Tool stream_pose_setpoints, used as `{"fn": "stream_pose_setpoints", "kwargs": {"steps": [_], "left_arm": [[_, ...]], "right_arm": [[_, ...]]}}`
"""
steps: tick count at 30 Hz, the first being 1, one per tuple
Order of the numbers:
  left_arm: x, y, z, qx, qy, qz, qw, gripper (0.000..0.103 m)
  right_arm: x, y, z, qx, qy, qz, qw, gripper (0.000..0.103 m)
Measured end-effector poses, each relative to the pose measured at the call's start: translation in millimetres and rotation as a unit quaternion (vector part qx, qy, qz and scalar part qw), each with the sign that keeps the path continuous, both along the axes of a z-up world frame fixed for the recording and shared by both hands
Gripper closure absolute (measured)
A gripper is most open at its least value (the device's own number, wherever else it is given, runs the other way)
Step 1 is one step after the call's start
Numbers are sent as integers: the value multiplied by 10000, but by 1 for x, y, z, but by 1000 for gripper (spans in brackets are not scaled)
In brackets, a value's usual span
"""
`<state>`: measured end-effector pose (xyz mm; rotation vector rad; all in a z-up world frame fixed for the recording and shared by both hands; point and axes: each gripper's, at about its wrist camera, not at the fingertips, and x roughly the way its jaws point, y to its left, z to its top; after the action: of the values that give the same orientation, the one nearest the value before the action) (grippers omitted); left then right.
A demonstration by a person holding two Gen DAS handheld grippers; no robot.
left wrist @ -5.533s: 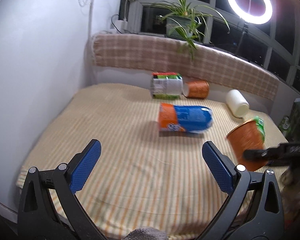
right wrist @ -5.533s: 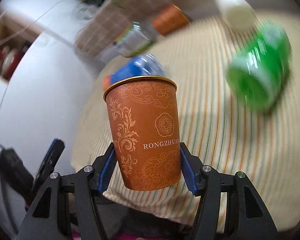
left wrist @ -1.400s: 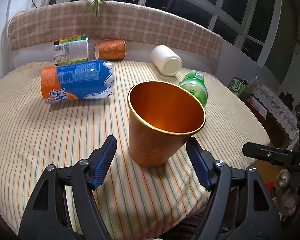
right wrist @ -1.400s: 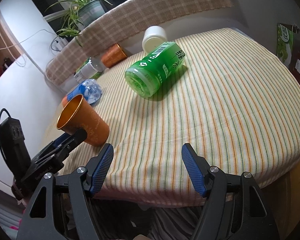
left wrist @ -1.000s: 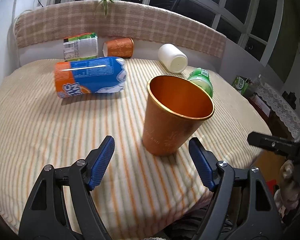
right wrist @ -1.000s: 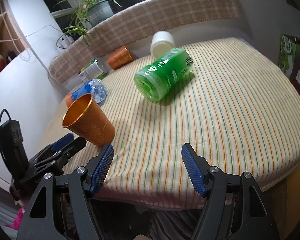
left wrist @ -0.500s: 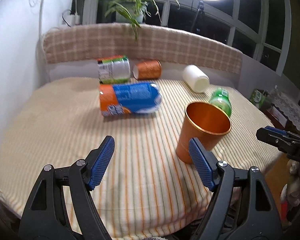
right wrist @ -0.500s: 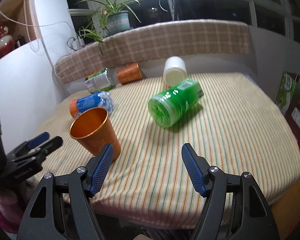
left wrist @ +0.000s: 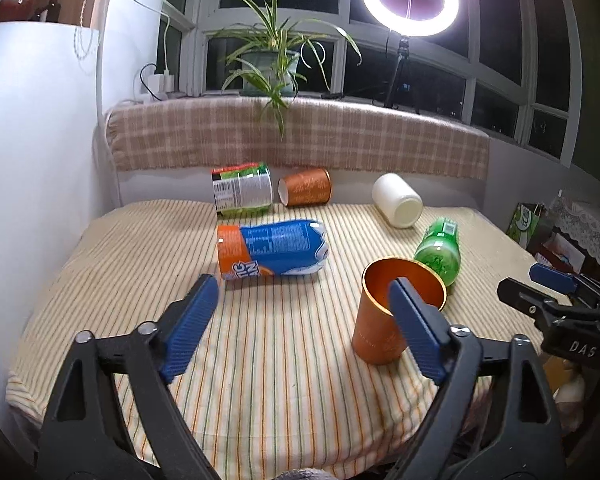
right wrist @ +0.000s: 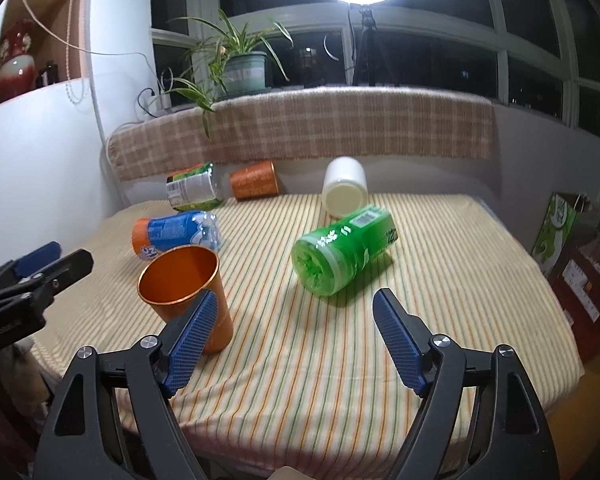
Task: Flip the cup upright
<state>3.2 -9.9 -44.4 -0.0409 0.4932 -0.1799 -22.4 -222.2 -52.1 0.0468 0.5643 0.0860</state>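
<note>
An orange metal cup (left wrist: 374, 330) stands upright, mouth up, on the striped tablecloth (left wrist: 140, 248) near its front edge; it also shows in the right wrist view (right wrist: 180, 284). My left gripper (left wrist: 302, 308) is open and empty, pulled back; its right finger overlaps the cup in the picture. My right gripper (right wrist: 294, 322) is open and empty, to the right of the cup. Each gripper shows at the edge of the other's view.
Lying on the cloth: an orange-and-blue bottle (left wrist: 272, 248), a green bottle (left wrist: 438, 254), a white jar (left wrist: 396, 206), a second orange cup (left wrist: 304, 192) and a green-labelled bottle (left wrist: 242, 192). A plaid cushion (left wrist: 300, 144) lines the back. Bags stand on the floor at right (right wrist: 556, 228).
Both grippers have drawn back and up from the table. The orange cup stands where it was, now farther from both grippers.
</note>
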Motion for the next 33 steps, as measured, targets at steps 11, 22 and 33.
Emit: {"fn": "stream_pose_setpoints", "kwargs": {"steps": [11, 22, 33], "left_arm": [[-16, -3, 21, 58, -361, 148, 9992, 1], [-21, -5, 27, 119, -468, 241, 9985, 1], [-21, -3, 27, 112, -465, 258, 9985, 1]], "right_arm": [[-8, 6, 12, -151, -459, -147, 9987, 20], [-10, 6, 15, -176, -583, -284, 9977, 20], [-8, 3, 13, -121, -493, -311, 9982, 20]]}}
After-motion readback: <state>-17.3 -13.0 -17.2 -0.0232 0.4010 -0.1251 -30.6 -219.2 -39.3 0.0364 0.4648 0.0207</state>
